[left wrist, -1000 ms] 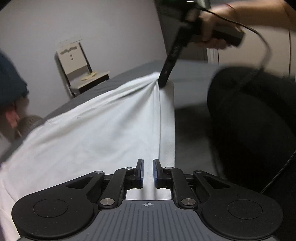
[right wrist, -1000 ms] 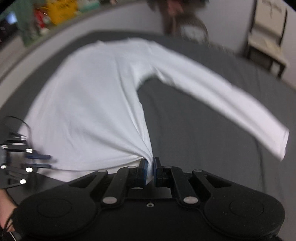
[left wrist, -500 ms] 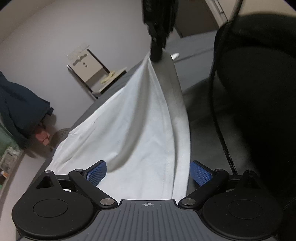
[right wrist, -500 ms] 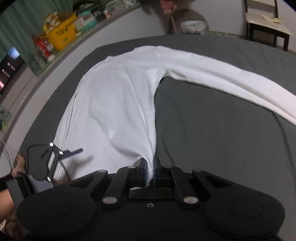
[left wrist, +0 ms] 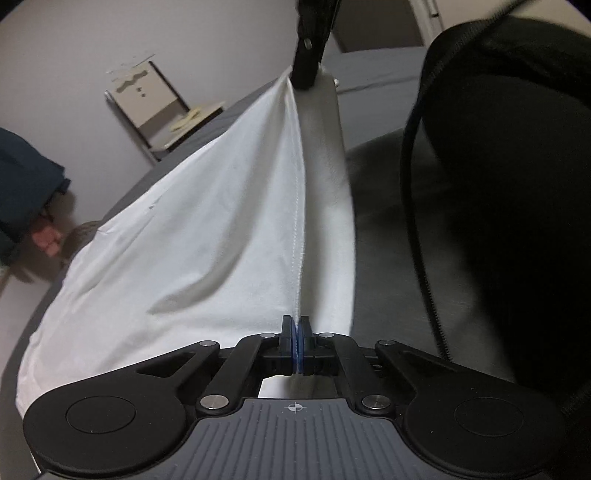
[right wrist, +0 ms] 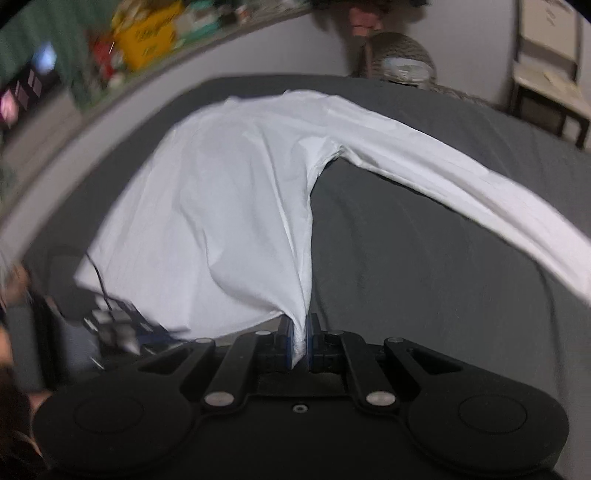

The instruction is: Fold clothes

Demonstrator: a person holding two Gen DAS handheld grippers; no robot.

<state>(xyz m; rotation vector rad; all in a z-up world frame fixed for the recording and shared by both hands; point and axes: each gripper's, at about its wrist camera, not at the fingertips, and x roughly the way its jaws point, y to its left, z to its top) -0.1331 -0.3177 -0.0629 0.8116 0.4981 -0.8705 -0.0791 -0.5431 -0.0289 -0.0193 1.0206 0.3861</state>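
**Background clutter around grey bed**

Grey bed sheet (right wrist: 424, 258) covers the near surface. Wooden chair (left wrist: 155, 107) stands far left against a pale wall (left wrist: 74, 55). Blurred shelf (right wrist: 140, 44) holds yellow box (right wrist: 151, 33), far left. Woven basket (right wrist: 402, 59) sits far, centre-right.

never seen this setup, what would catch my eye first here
The white long-sleeved shirt, spread across the dark grey bed, stands out most. Its near hem is lifted, pinched in the right gripper at one corner and in the left gripper at the other, so the edge runs taut between them. One sleeve trails out to the right.
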